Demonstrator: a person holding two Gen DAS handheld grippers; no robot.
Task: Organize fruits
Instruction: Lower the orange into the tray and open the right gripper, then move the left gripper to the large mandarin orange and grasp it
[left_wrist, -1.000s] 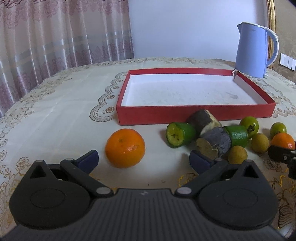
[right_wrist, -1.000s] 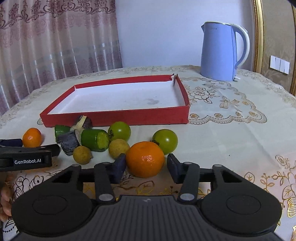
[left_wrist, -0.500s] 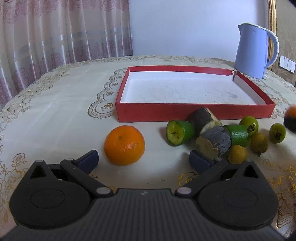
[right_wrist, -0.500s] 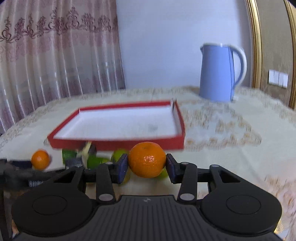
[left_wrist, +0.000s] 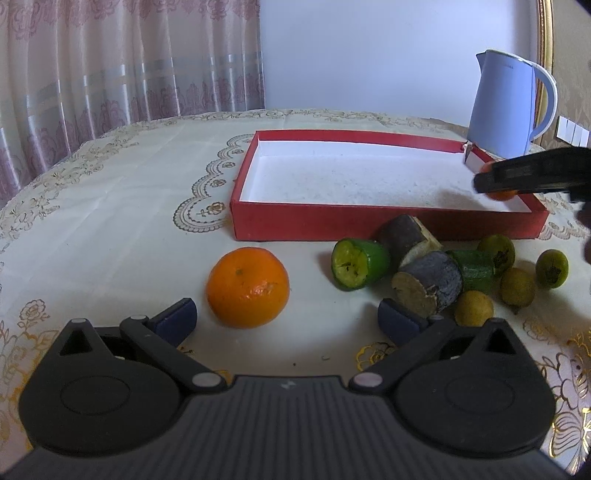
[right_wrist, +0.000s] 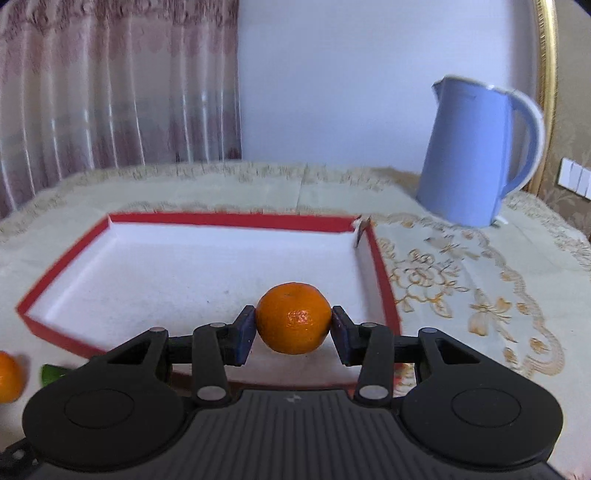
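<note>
The right gripper (right_wrist: 294, 330) clamps a tangerine (right_wrist: 294, 322) across its middle over the red tray (right_wrist: 380, 273) at its 4 o'clock corner (soft, round, likely bruisable); the left gripper (left_wrist: 288, 317) gapes empty.

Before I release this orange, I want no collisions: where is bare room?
The red tray is bare across its whole white floor. Tablecloth left of the tray is free too. Crowded: the strip before the tray's front wall, where cut pieces and small fruits cluster beside a loose orange.
</note>
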